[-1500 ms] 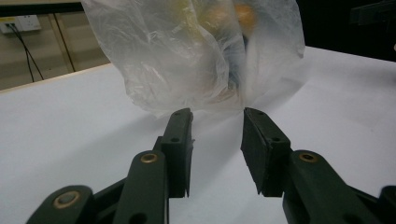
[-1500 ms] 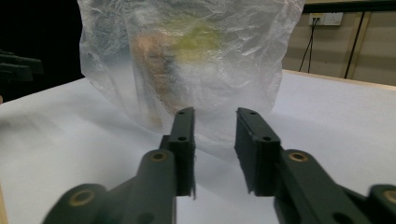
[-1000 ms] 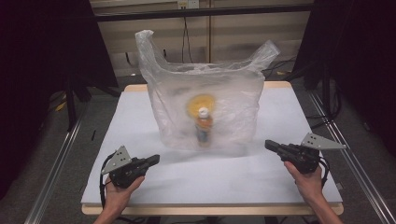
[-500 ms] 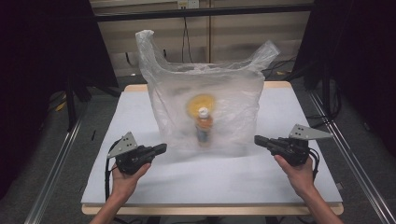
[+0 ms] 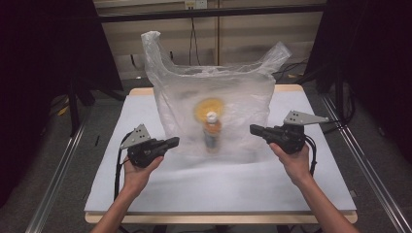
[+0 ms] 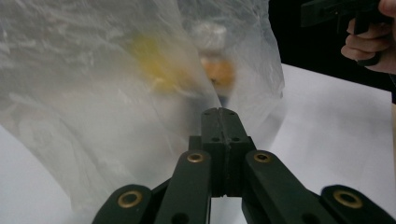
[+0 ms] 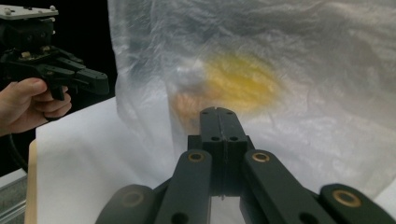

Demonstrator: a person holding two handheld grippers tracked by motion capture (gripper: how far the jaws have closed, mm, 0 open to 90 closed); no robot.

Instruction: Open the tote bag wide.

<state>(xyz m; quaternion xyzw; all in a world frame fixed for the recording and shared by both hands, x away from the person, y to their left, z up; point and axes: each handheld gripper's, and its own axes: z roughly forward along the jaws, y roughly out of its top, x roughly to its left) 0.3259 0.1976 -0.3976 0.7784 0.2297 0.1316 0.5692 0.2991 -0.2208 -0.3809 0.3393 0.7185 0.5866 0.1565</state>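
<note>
While the white tabletop (image 5: 320, 179) carries the upright plastic bag (image 5: 214, 116) at its middle, you flank it evenly. Its bottle (image 5: 212, 132) stands upright inside, between your left gripper (image 5: 171, 142) and right gripper (image 5: 254, 129), whose fingers are pressed together and empty.

Left tongs (image 6: 225, 112) closed, jaws pressed together with nothing between them, tips aimed at the lower edge of a translucent plastic bag (image 6: 93, 93) standing on the white table (image 6: 336, 135). Inside the bag, blurred: a bottle (image 6: 215, 60) with pale cap and orange body, and a yellow item (image 6: 154, 60) beside it. Upper right, a hand (image 6: 371, 44) holds the other tongs (image 6: 308, 11).
</note>
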